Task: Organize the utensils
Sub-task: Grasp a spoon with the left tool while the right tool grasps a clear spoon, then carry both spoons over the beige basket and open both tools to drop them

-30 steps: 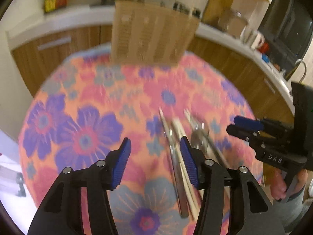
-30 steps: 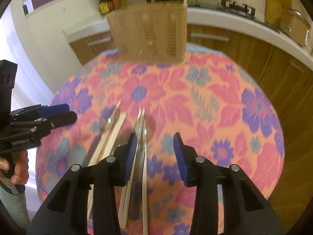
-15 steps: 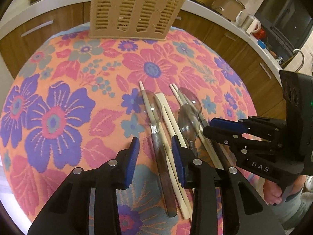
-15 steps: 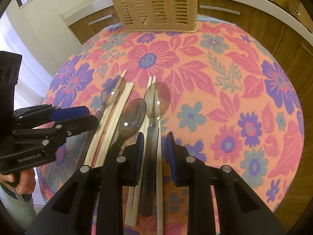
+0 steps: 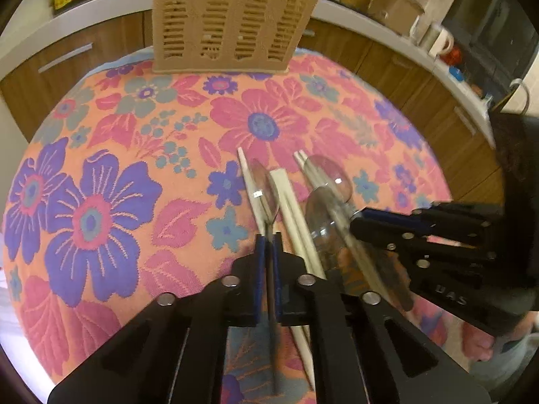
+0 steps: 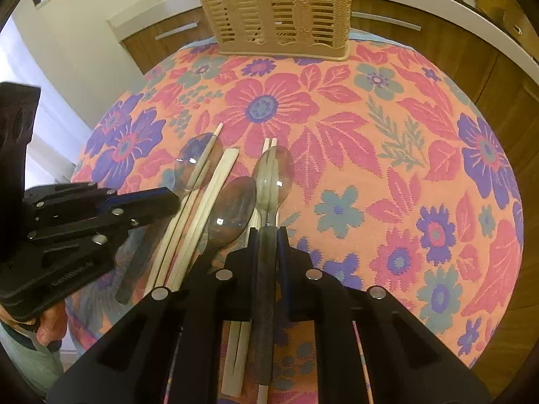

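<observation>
Three clear plastic spoons and several pale chopsticks [image 5: 289, 208] lie side by side on the floral tablecloth. My left gripper [image 5: 268, 245] is shut on the handle of the leftmost spoon [image 5: 264, 185]. My right gripper [image 6: 267, 235] is shut on the handle of the rightmost spoon [image 6: 273, 171]. The middle spoon [image 6: 232, 208] lies between them. In the right wrist view the left gripper [image 6: 168, 198] shows at the left, and the leftmost spoon [image 6: 195, 165] lies beside it. In the left wrist view the right gripper [image 5: 357, 222] shows at the right.
A beige slotted utensil basket [image 5: 232, 20] stands upright at the far edge of the round table [image 5: 84, 168]; it also shows in the right wrist view [image 6: 279, 10]. Wooden cabinets and a white counter with bottles, a pot and mugs run behind.
Both grippers moved down and forward onto the utensils and closed, the left on the leftmost spoon's handle, the right on the rightmost spoon's handle.
</observation>
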`<state>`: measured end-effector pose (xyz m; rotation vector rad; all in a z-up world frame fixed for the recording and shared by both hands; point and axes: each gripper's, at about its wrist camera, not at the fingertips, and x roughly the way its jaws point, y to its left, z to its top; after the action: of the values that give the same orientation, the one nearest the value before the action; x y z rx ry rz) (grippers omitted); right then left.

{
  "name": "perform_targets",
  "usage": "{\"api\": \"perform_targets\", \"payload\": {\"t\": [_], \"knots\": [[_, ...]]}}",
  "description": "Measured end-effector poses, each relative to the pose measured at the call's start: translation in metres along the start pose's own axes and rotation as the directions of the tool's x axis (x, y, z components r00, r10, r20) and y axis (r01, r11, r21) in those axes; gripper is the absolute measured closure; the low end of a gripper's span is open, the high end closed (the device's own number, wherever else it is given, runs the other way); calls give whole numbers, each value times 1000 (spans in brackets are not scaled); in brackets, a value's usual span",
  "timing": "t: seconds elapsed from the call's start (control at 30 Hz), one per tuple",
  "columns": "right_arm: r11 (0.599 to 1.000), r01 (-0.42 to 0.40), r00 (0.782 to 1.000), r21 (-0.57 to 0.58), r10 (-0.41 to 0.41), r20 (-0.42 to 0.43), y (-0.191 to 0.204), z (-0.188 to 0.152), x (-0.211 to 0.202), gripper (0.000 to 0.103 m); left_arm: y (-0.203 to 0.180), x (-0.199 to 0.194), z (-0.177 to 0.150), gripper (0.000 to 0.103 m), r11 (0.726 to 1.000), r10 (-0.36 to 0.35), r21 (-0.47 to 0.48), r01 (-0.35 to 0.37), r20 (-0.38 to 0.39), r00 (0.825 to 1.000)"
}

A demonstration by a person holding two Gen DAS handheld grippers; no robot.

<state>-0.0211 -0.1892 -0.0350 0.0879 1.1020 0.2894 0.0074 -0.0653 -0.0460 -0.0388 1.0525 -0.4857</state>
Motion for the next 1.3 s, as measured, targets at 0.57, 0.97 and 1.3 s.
{"api": "perform_targets", "payload": {"t": [0.57,0.97,1.3], "knots": [[993,38,999,115,-42,30,-55,15,-11,95,46,-13,2,101,995,-22,-94,24,20,1000],[991,19,999,132,-13,-41,-77,15,-3,90,38,-8,-2,73,997,81,1,-81,-40,996],[998,55,996,37,-52,-78,-63,29,-1,57,26,3,9,73,988,141,75,-135,-76,987]]}}
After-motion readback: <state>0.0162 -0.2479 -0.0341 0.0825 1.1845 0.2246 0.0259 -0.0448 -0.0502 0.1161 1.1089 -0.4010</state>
